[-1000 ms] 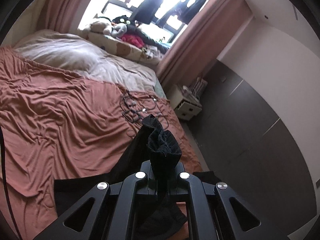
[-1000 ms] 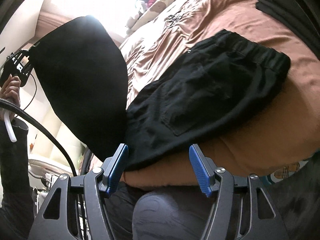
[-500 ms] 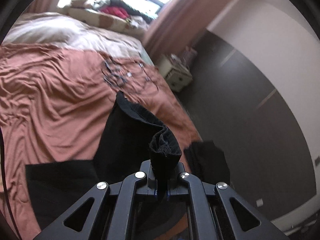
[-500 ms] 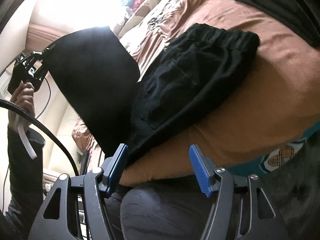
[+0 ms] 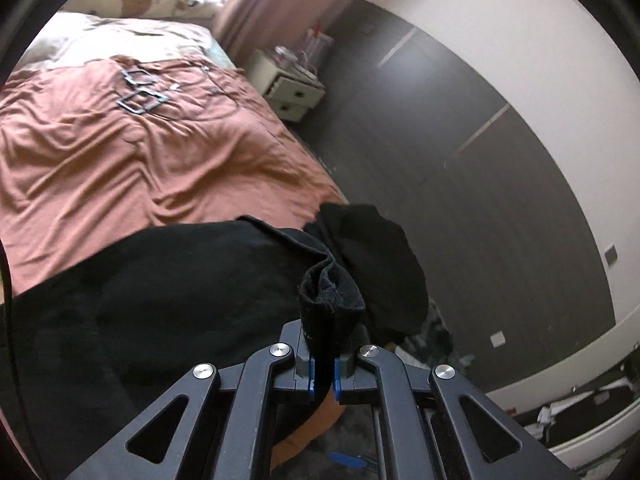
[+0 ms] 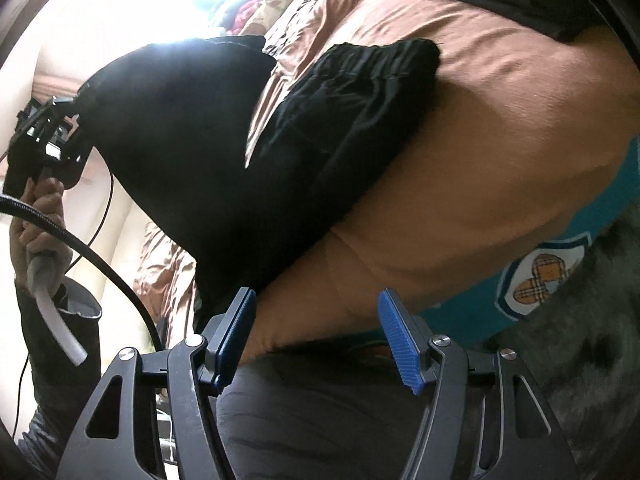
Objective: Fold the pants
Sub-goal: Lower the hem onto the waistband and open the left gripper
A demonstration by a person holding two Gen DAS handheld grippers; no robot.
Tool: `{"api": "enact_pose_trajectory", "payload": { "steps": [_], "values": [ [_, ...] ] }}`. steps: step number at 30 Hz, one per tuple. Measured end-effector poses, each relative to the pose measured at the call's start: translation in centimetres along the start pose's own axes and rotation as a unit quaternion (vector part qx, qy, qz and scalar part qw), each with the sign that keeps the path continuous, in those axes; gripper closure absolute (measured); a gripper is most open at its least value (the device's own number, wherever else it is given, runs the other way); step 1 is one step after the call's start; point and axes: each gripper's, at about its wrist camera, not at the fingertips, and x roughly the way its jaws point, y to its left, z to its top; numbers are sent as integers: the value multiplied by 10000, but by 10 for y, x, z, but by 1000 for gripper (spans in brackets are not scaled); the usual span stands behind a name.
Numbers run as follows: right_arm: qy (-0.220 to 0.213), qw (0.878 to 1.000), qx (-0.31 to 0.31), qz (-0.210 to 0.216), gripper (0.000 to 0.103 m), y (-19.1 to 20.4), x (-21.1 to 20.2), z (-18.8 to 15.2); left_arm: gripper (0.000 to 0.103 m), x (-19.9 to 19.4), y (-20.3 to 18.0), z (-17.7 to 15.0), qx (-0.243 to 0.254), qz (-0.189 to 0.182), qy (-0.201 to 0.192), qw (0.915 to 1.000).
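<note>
Your left hand-held gripper (image 5: pixel 323 368) clamped bunched hem of black cotton pants (image 6: pixel 344 120), leg lifted, waistband lying on rust-brown bed sheet (image 6: pixel 500 168). Your right hand-held gripper (image 6: pixel 316 336) gaped empty near bed edge.

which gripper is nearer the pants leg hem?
Left. The left gripper is clamped on the hem; the right gripper hangs open and empty at the bed edge.
</note>
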Motion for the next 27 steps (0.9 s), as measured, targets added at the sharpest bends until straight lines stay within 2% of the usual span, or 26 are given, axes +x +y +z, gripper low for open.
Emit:
{"api": "enact_pose_trajectory", "payload": {
  "steps": [6,9,11,12,13,14,18,27],
  "values": [
    [-62,9999,146,-68,41,-5,-8,-3,98,23,-13,-12,124,-140,236,9995],
    [-46,9998,175,-75,41,-6,-7,-3,89,43,-14,-31,305,-87,782,9964],
    [-37,9998,168,-43,41,-5,-7,-2,65,56,-4,-51,318,-157,1253,9915],
    [-36,9999,150,-20,41,-4,-7,-2,57,58,0,-56,302,-155,1344,9903],
    [-30,9999,139,-9,41,-3,-6,-1,41,58,7,-65,296,-40,1451,9890],
    [-20,9999,144,4,41,-9,-7,-2,34,56,12,-69,301,36,1479,9885],
    [3,9999,133,64,41,-10,-6,-1,33,34,36,-83,255,205,1412,9894],
    [-204,9995,73,225,41,-11,-13,11,33,-27,105,-97,-26,864,897,9922]
  ]
}}
